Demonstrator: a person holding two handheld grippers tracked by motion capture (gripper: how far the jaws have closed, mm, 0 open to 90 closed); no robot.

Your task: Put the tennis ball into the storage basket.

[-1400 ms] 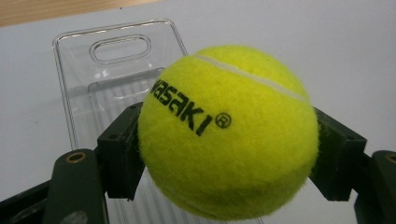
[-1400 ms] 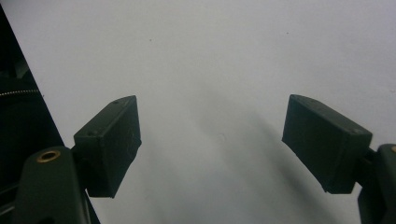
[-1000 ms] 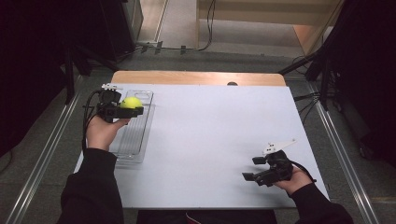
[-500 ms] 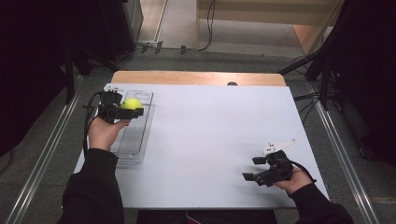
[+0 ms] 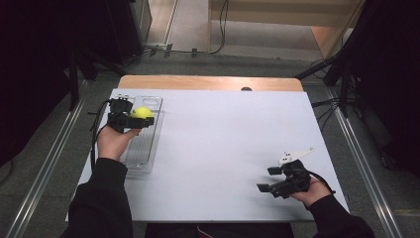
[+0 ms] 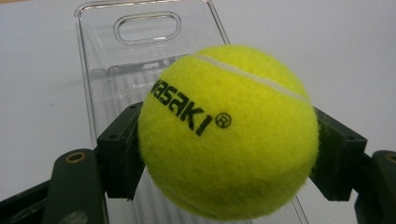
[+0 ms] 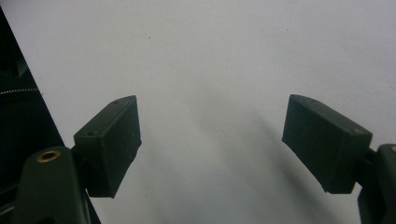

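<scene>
A yellow tennis ball (image 5: 141,112) with black lettering is clamped between the jaws of my left gripper (image 5: 138,118), held just above a clear plastic tray (image 5: 147,141) at the table's left side. In the left gripper view the ball (image 6: 228,132) sits between both black pads, with the tray (image 6: 107,70) and its handle slot behind it. My right gripper (image 5: 270,179) rests near the front right of the white table (image 5: 233,134), jaws wide apart. In the right gripper view its gap (image 7: 211,140) holds nothing but bare table.
The tray is long, ribbed and transparent, lying lengthwise along the left edge. A wooden strip (image 5: 208,82) borders the table's far edge. Metal rails (image 5: 44,163) run along the floor on both sides, and dark equipment and cables stand beyond.
</scene>
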